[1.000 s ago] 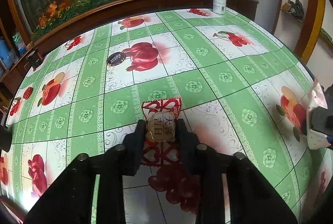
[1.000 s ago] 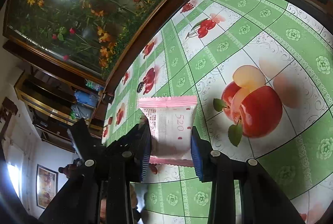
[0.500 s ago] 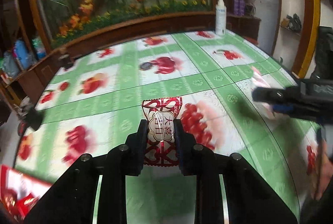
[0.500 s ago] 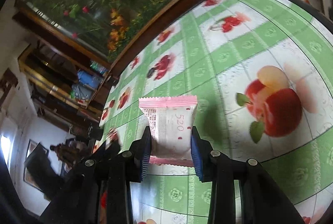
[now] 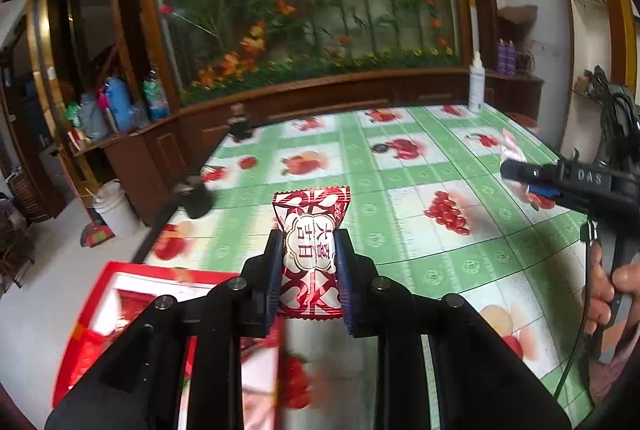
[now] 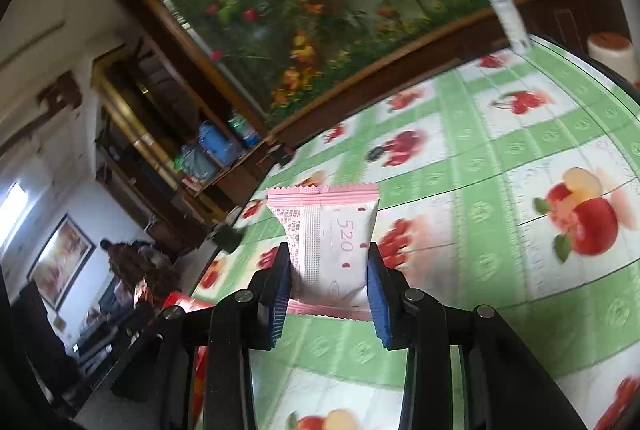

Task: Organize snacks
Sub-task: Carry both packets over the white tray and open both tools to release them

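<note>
Left wrist view: left gripper (image 5: 308, 256) clenched on a red-and-white candy (image 5: 311, 248), carried in the air above the worktop (image 5: 440, 270), with a red box (image 5: 94, 314) at lower left by the worktop's edge. Right wrist view: right gripper (image 6: 329, 280) likewise clamped on a pink snack packet (image 6: 332, 242), lifted clear of the cloth, the box's corner just visible at lower left. Judged about midway: both snacks picked up, neither yet placed in the box; one dark wrapped sweet (image 5: 379, 148) left lying far across the cloth.
</note>
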